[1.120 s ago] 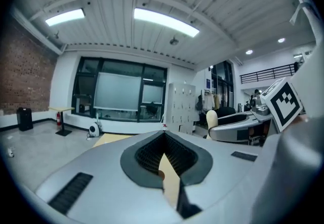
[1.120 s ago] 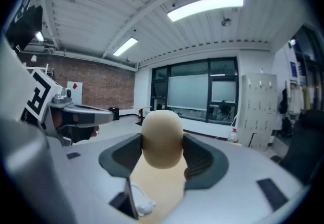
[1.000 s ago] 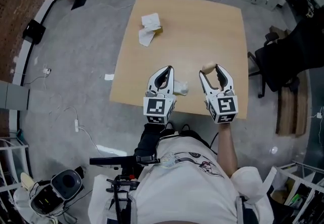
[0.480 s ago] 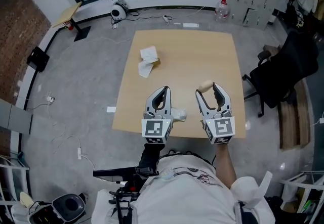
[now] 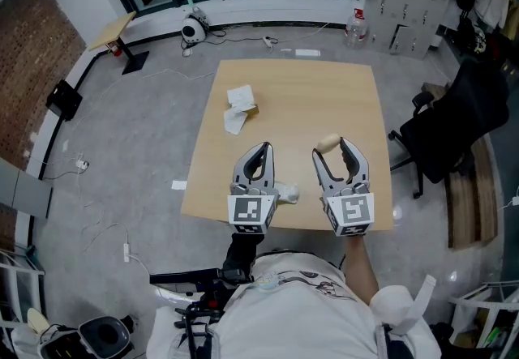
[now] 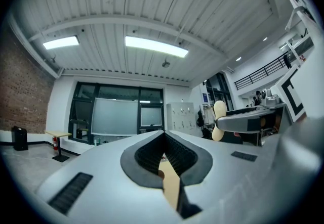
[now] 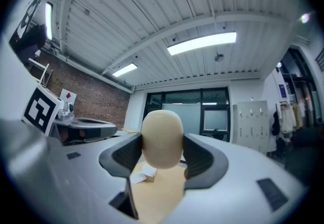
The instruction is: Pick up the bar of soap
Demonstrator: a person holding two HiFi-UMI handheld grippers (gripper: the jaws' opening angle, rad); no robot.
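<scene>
Right claw (image 5: 332,148) pinches the bar of soap (image 7: 162,138) between its jaws.

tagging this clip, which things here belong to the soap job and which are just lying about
Job in hand:
bar of soap, clamped in the right tongs
table

Lying about:
left tongs, shut on nothing
crumpled white paper, far left of table
white wad beside left tongs
office chair
</scene>
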